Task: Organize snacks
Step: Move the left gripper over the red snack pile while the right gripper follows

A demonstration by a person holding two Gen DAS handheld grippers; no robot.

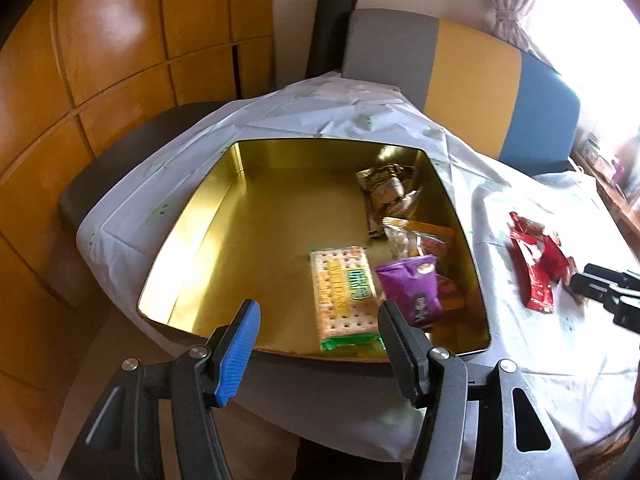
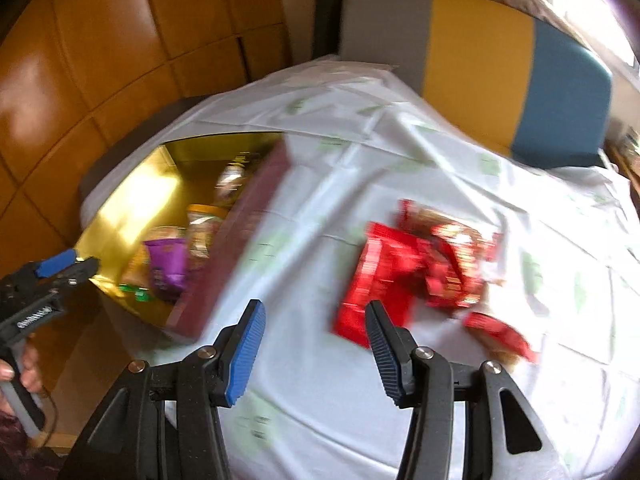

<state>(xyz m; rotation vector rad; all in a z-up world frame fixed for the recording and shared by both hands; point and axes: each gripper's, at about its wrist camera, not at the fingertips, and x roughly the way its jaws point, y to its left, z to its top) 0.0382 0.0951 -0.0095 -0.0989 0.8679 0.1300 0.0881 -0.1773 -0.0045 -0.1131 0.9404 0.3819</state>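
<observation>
White patterned tablecloth (image 2: 320,360) covers our table. On it sits the gold-lined rectangular metal tin (image 1: 248,248), holding a green-and-yellow cracker pack (image 1: 344,292) and purple snack pouch (image 1: 412,292). Red foil snack packets (image 2: 420,268) lie beside it. Our left gripper (image 1: 320,320) and right gripper (image 2: 316,320) both gape, empty.

The left gripper (image 1: 318,312) is held with its jaws spread wide and nothing between them, fingers pointing toward 12 o'clock. The right gripper (image 2: 316,316) is likewise parted and empty, also aimed at 12 o'clock.
</observation>
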